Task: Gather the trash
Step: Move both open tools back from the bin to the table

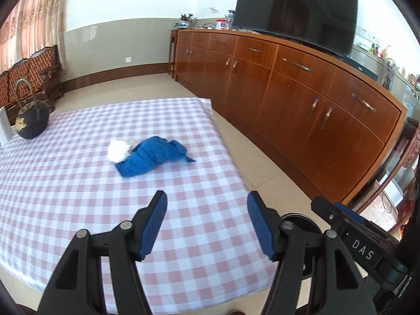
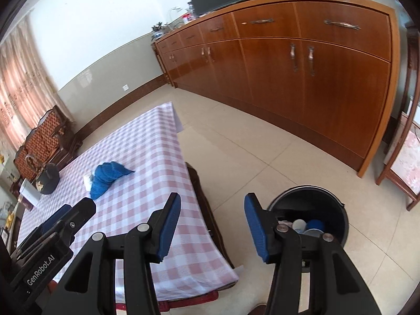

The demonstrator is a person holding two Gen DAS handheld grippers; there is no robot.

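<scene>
Left tool (image 1: 207, 207) and right tool (image 2: 212, 210): both hang with jaws apart, nothing between the pads. Blue cloth (image 1: 155, 157) with white wad (image 1: 118, 151) lies mid-bench (image 1: 65, 197), ahead of the left tool and slightly left, long axis crosswise to its fingers. Left tool looks nearer the cloth; the right one sits nearer the bin (image 2: 338, 210), on the floor off the bench's end, well apart from the cloth.
</scene>
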